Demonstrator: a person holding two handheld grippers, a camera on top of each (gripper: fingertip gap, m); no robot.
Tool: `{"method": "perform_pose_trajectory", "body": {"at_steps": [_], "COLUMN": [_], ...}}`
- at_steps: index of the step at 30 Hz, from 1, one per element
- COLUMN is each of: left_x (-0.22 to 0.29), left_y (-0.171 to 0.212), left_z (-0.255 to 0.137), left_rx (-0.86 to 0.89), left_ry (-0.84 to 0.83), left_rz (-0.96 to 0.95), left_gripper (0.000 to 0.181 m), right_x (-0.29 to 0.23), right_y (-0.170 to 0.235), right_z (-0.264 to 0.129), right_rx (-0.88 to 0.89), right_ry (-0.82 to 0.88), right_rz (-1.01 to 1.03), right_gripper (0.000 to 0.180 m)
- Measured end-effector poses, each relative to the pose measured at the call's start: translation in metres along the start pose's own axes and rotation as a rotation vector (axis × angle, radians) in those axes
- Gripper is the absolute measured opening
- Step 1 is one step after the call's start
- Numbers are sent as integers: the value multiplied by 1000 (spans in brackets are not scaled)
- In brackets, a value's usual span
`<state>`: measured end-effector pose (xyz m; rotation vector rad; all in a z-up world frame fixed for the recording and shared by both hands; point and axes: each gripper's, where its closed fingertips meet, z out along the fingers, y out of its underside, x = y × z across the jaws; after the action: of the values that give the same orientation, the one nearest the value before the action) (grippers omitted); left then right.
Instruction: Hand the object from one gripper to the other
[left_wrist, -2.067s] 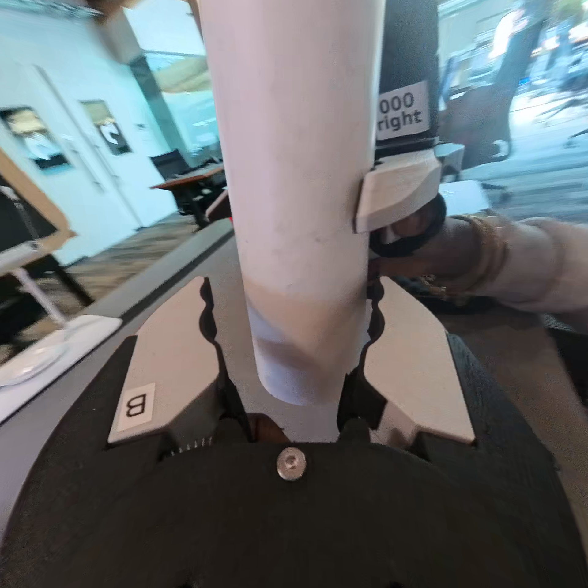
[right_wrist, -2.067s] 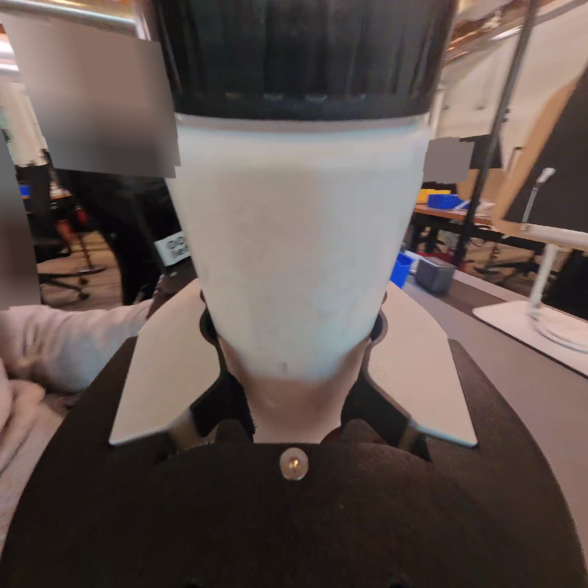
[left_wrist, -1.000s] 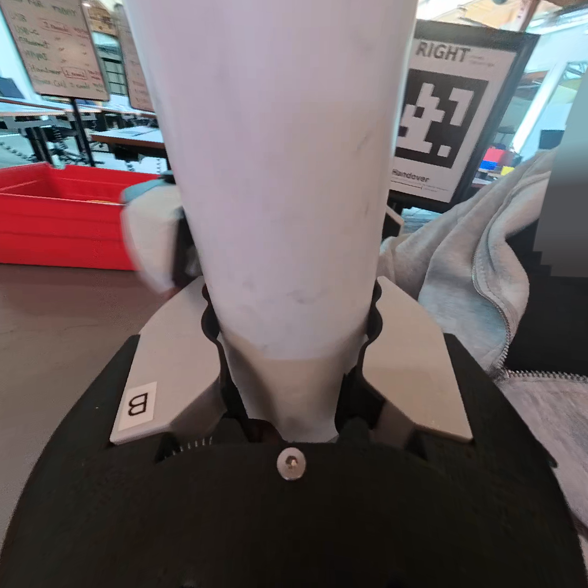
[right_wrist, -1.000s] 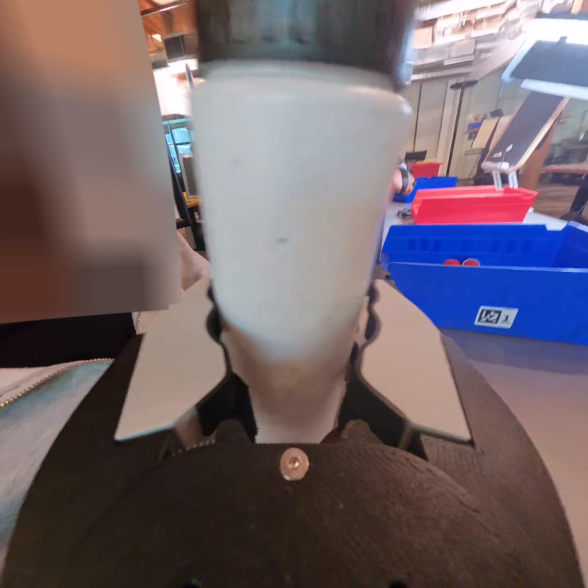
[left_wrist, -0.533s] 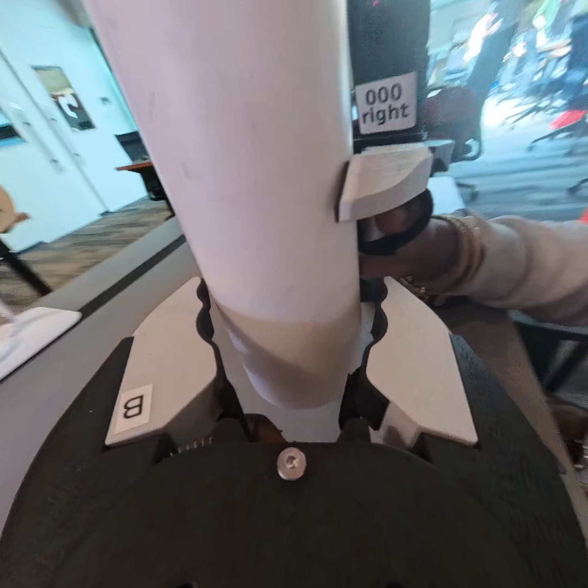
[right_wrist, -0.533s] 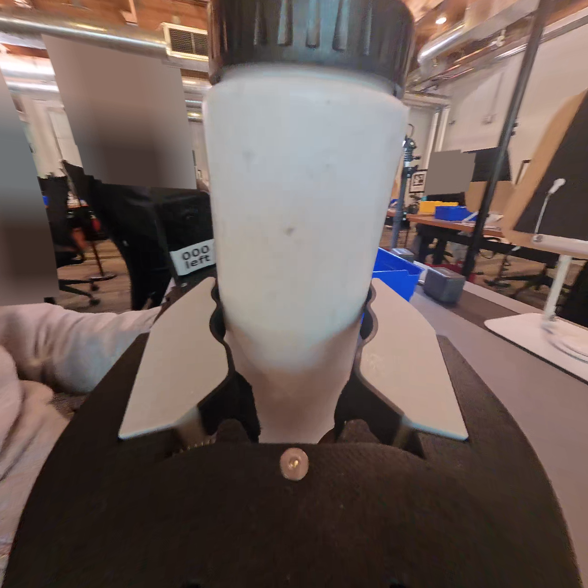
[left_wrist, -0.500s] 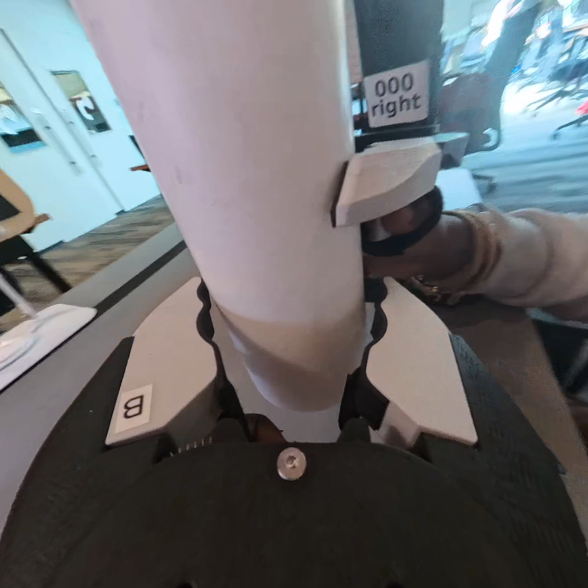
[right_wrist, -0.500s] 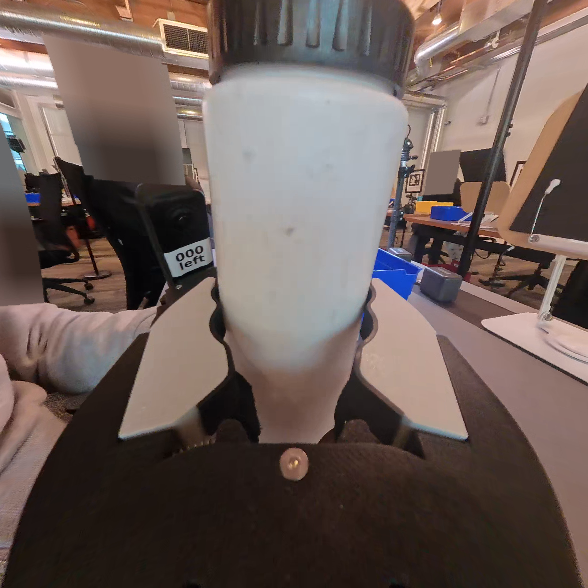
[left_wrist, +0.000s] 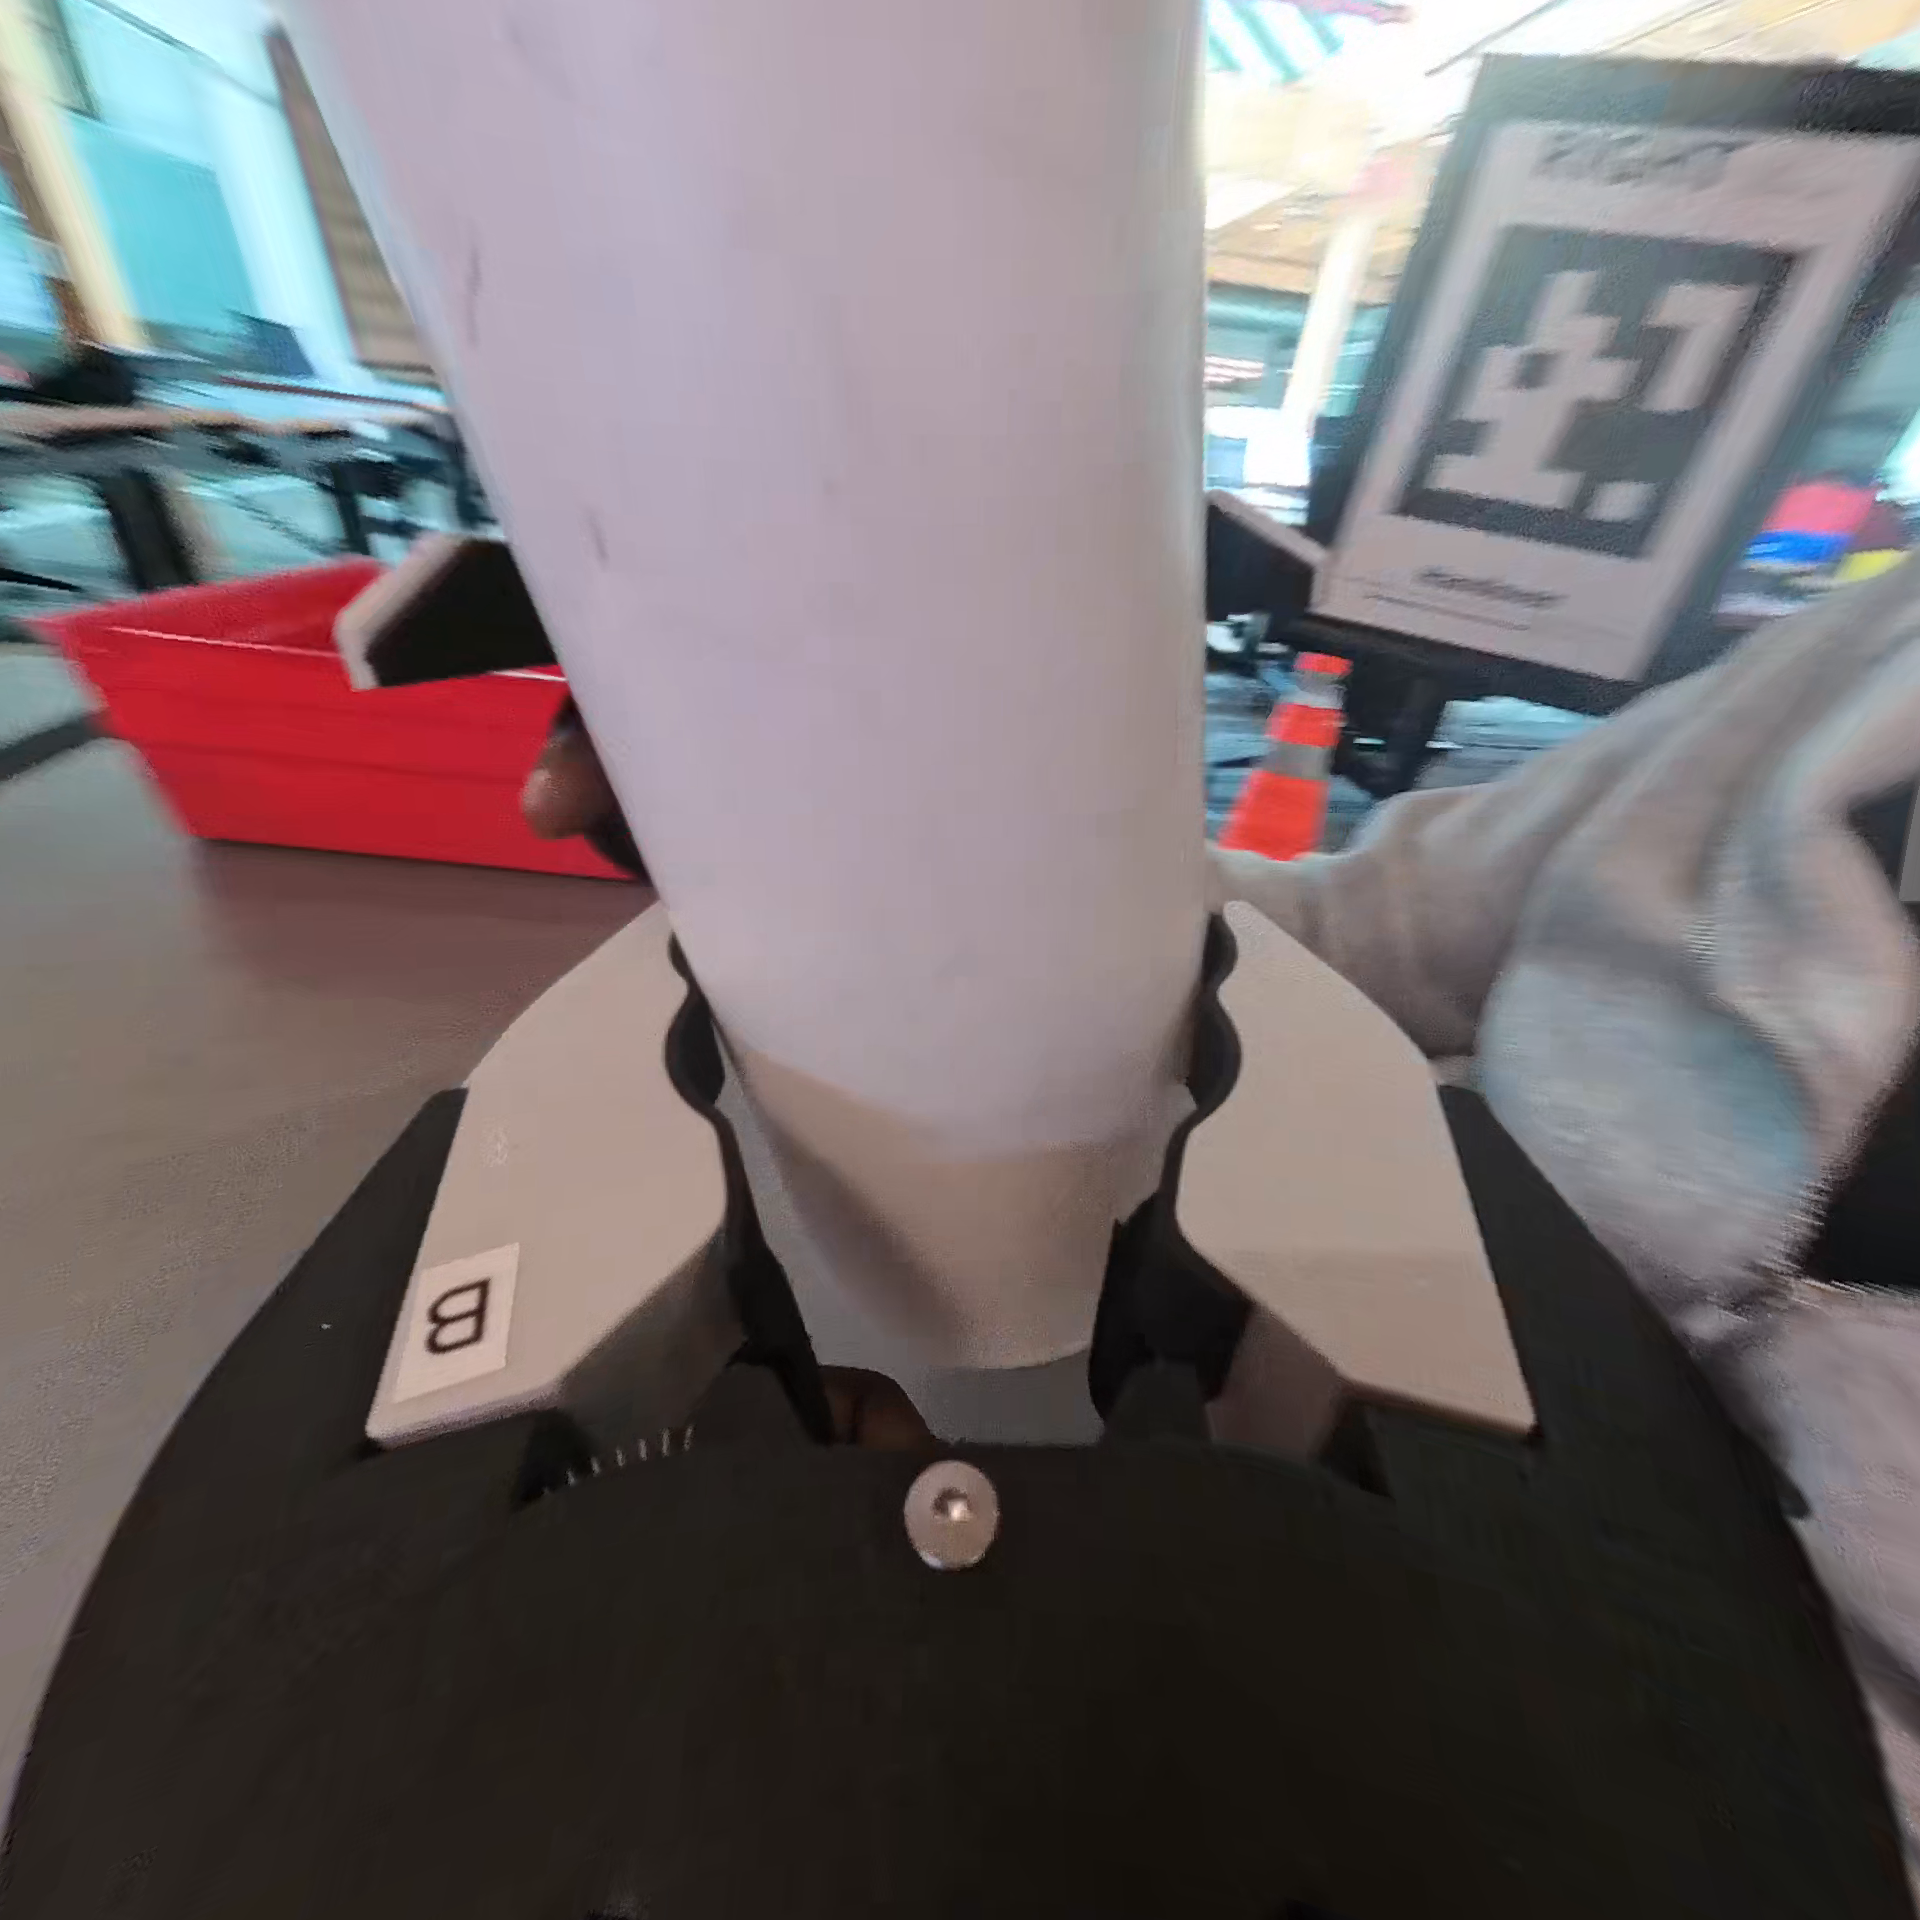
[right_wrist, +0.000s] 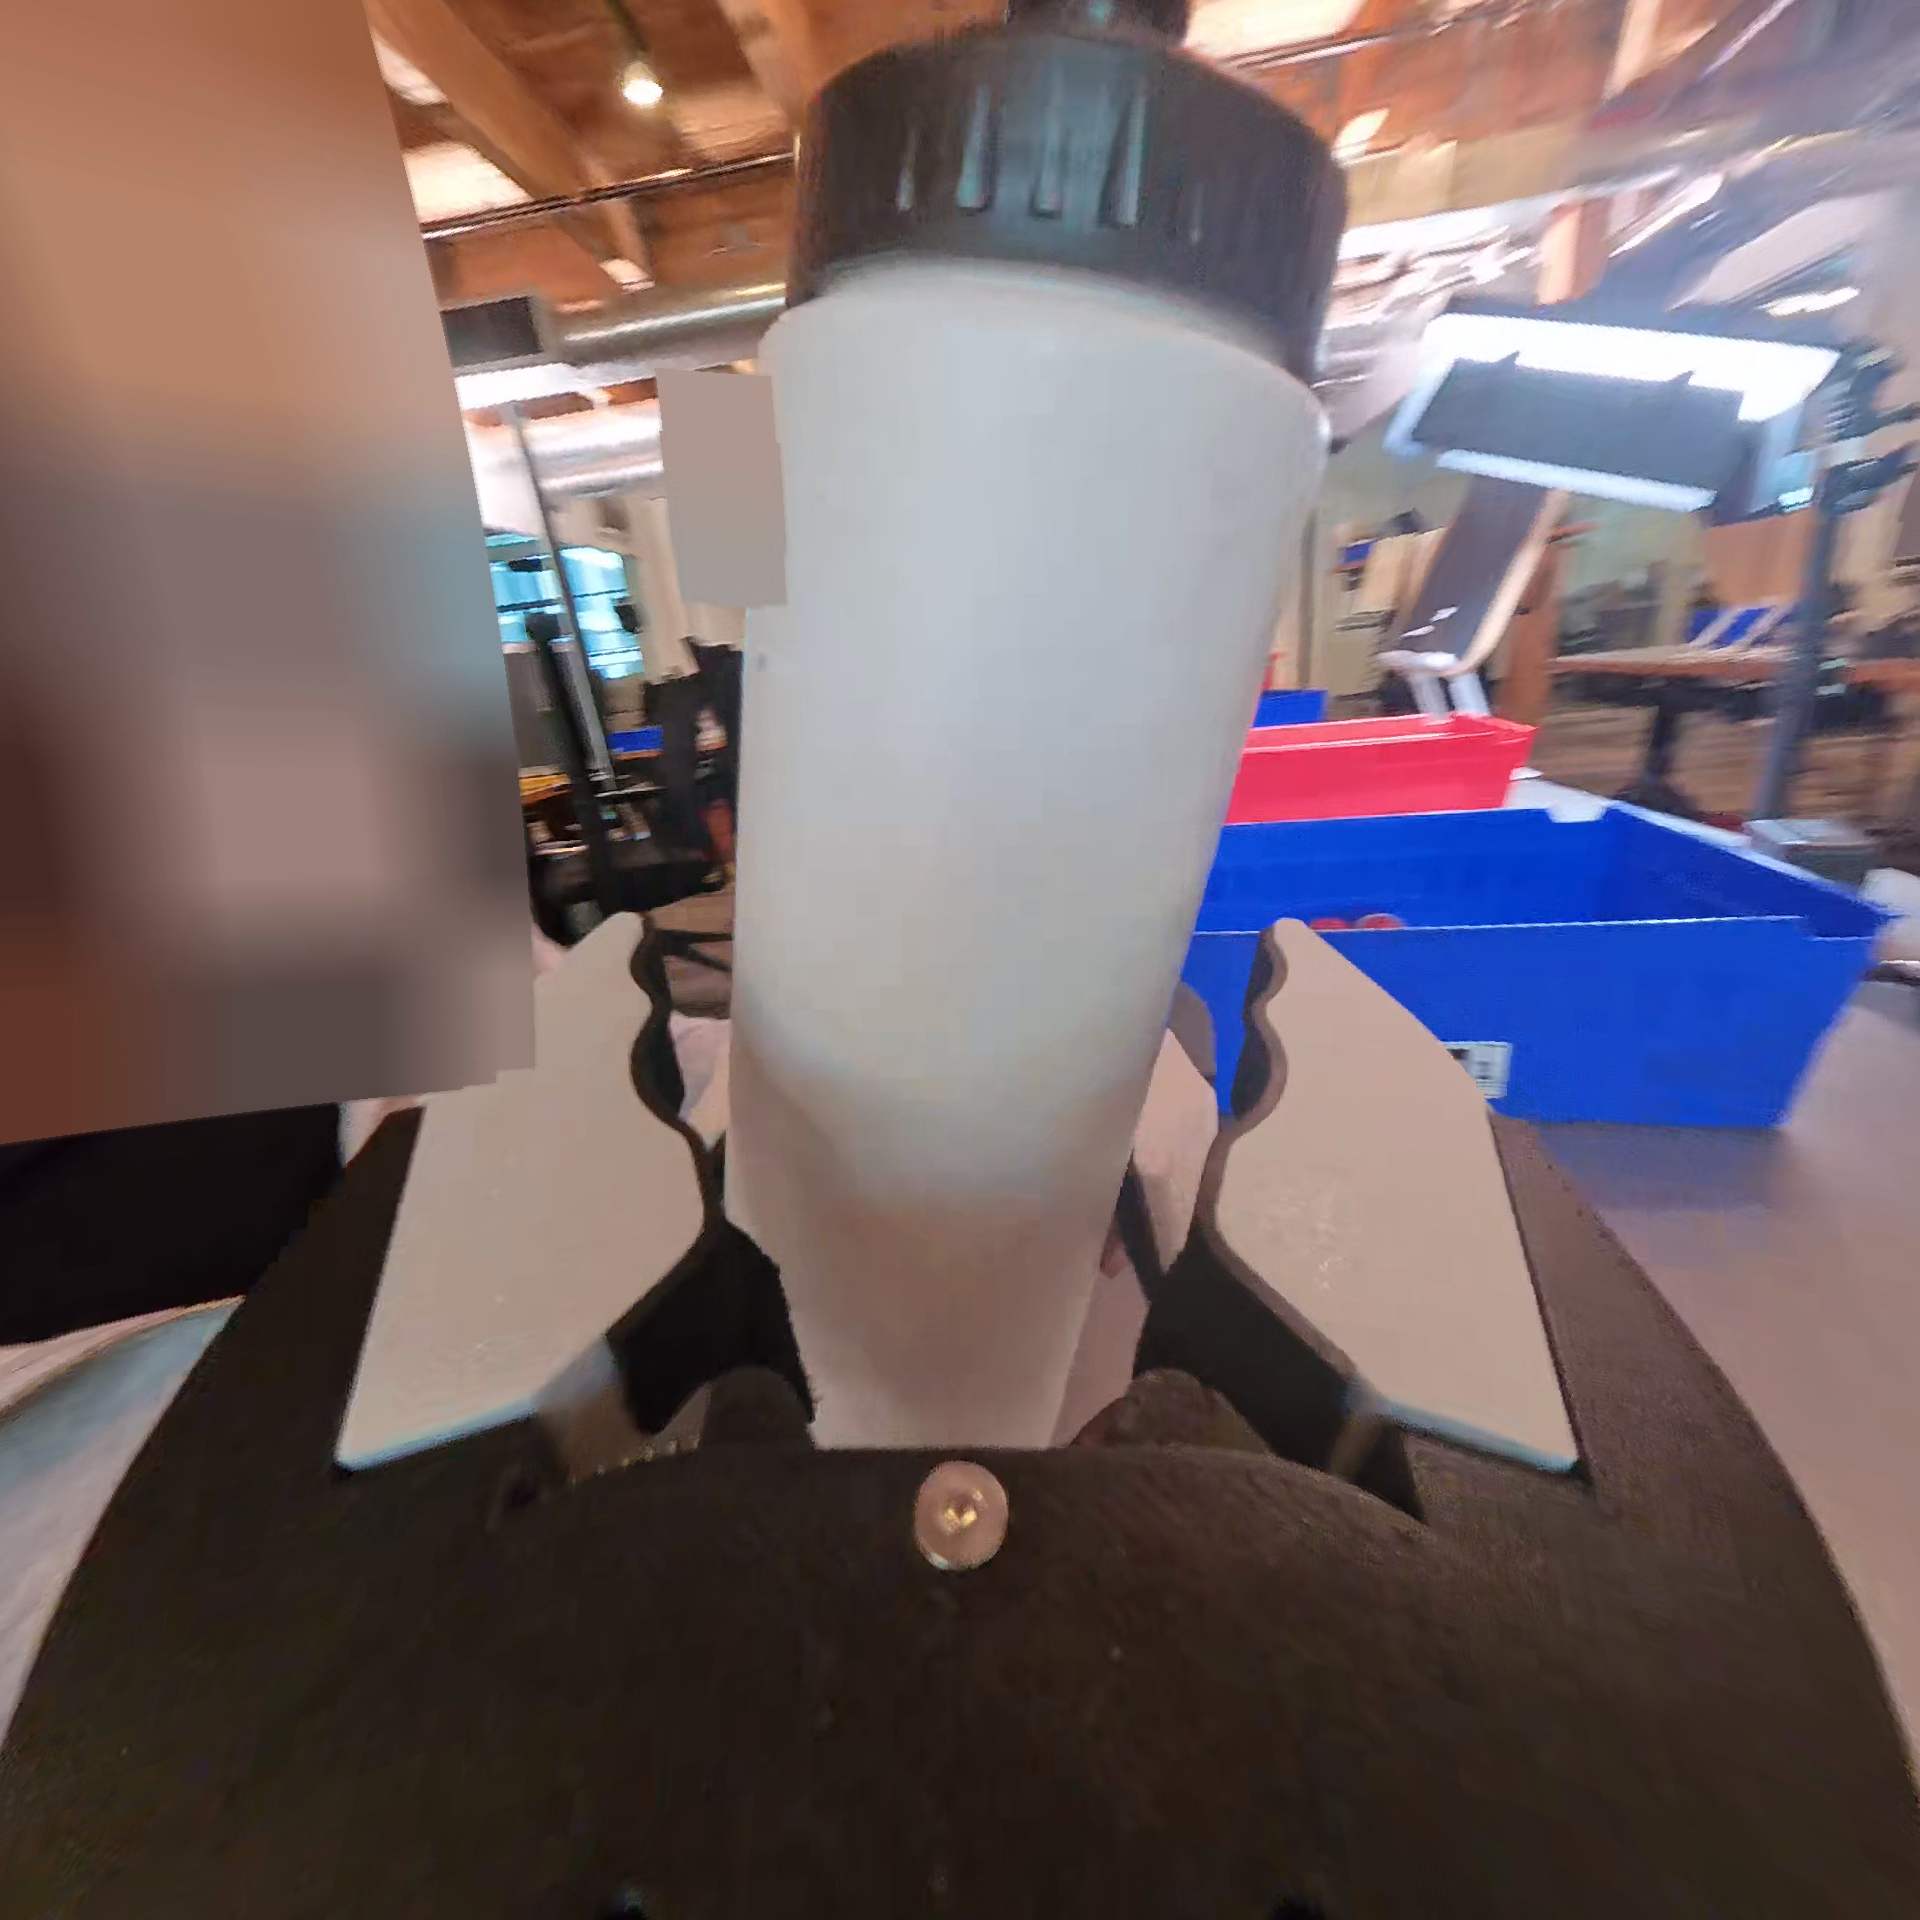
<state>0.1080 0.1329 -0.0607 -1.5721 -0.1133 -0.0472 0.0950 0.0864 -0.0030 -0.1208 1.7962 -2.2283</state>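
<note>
One white bottle, pinched by left tool; right tool spread.

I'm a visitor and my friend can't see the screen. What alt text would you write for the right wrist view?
A white bottle with a black ribbed cap stands between the open fingers of the right gripper, with gaps on both sides. Behind it, a blue bin sits on a grey table, a red bin farther back.
</note>
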Motion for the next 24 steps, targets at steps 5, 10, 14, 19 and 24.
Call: {"method": "perform_pose_trajectory", "body": {"at_steps": [5,10,14,19,24], "left_x": [19,-9,-47,-62,-61], "left_y": [11,7,5,7,15], "left_z": [5,3,-8,-12,-10], "left_rx": [-61,-34,-52,-91,-139], "left_ry": [138,-45,-368,-532,-523], "left_rz": [-57,-57,109,225,240], "left_gripper": [90,90,99,99,89], "right_x": [-19,-2,29,40,42], "right_y": [9,7,2,3,10], "right_z": [5,2,-5,-6,-2], "right_rx": [-43,-39,-13,12,-27], "right_ry": [-139,6,284,396,412], "right_rz": [41,-55,-198,-237,-257], "right_gripper": [90,89,89,89,90]}}
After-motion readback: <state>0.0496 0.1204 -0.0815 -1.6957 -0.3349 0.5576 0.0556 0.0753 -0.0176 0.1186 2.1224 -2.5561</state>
